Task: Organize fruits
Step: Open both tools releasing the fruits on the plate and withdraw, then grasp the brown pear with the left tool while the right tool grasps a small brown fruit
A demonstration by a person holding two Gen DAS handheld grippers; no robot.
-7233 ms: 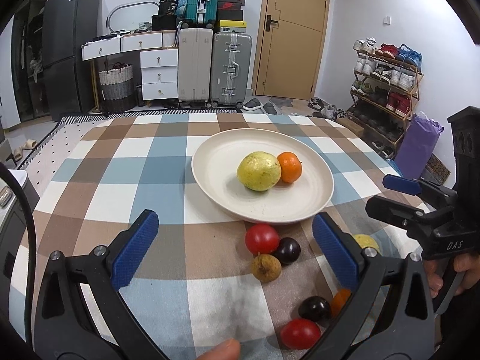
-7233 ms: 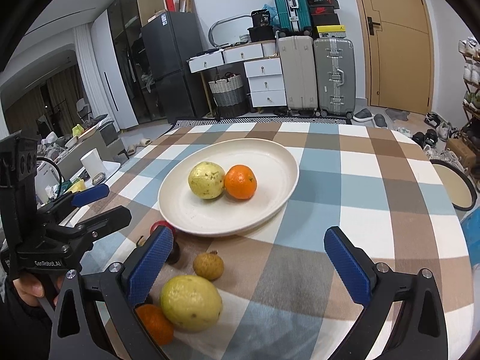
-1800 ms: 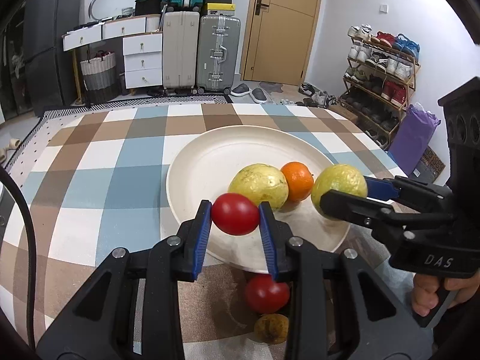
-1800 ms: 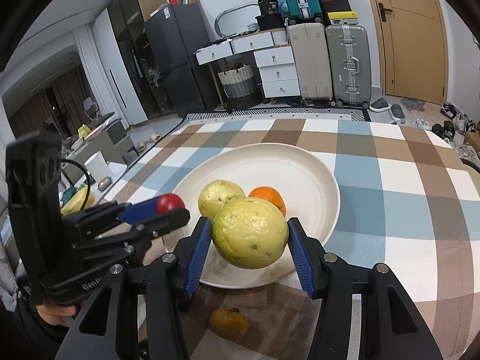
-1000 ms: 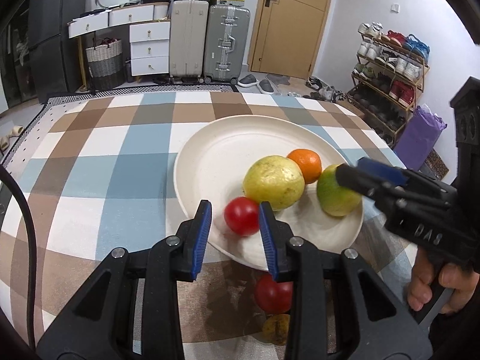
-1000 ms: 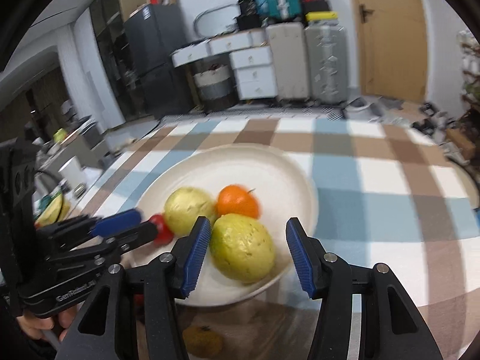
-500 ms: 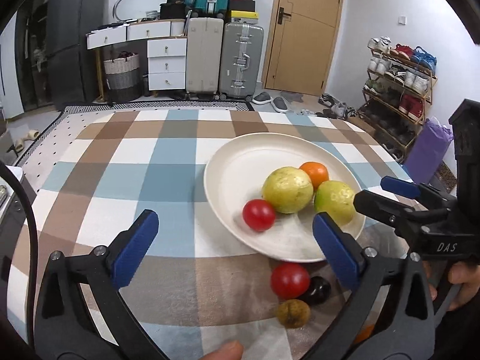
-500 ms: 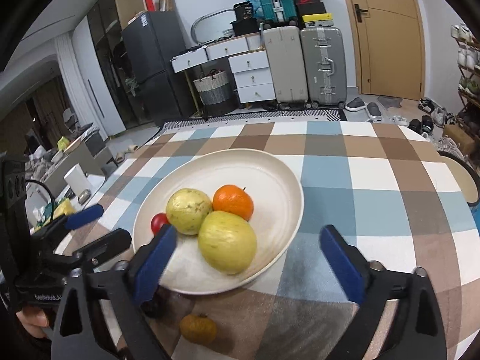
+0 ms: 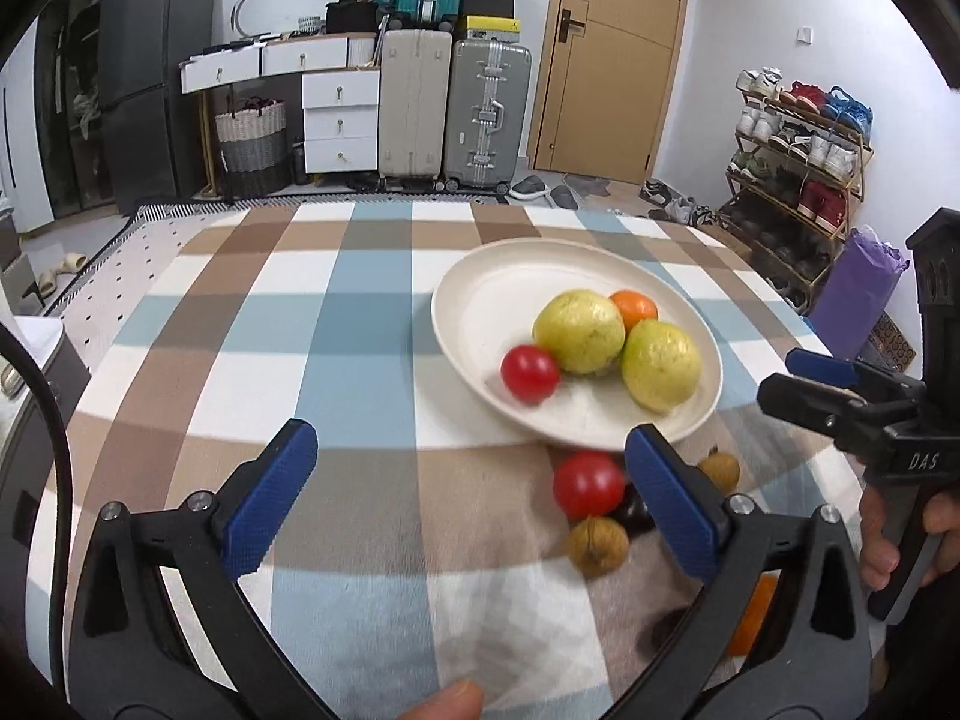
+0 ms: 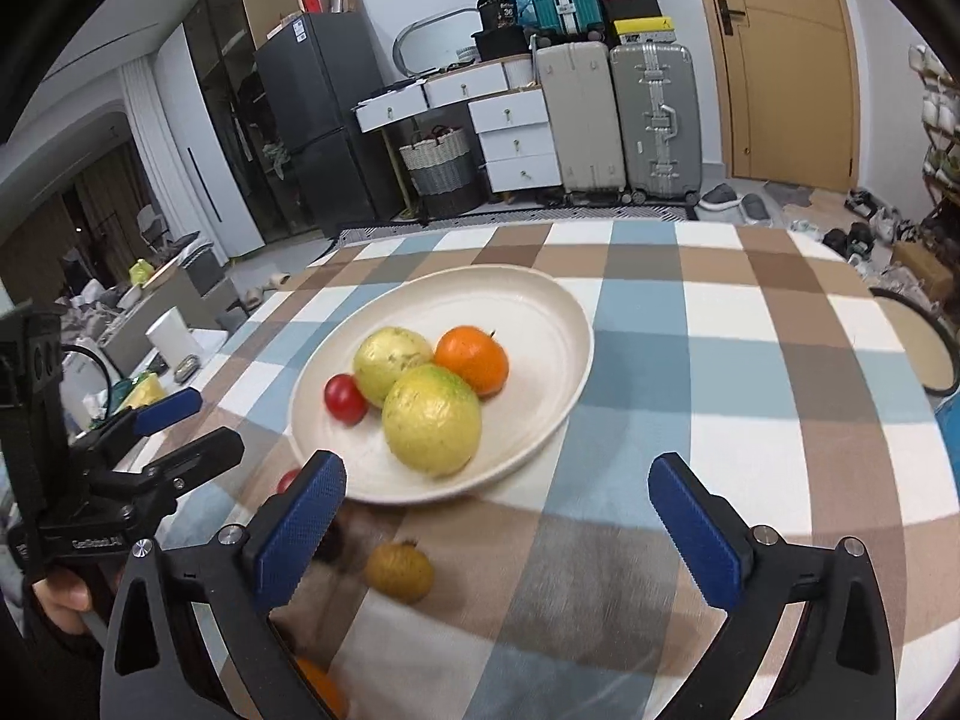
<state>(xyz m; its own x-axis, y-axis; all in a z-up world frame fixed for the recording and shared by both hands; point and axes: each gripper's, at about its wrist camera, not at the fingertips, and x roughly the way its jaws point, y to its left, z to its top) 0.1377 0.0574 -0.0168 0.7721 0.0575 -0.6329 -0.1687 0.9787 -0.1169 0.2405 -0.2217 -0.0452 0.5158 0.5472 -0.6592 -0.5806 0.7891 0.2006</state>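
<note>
Both claws had let go and pulled back from the plate (image 9: pixel 474 294): the left claw (image 9: pixel 474 501) and right claw (image 10: pixel 495 531) stood spread wide and empty. On the plate lay a tomato (image 9: pixel 530 373), two guavas (image 10: pixel 432 427) and an orange (image 10: pixel 472 359). Just below the plate, on the worktop (image 9: pixel 360 360), waited another tomato (image 9: pixel 587 483). That round one seemed next; pinching across its middle, gently, looked wise. The nearer guava's long axis ran toward the plate's near rim.
</note>
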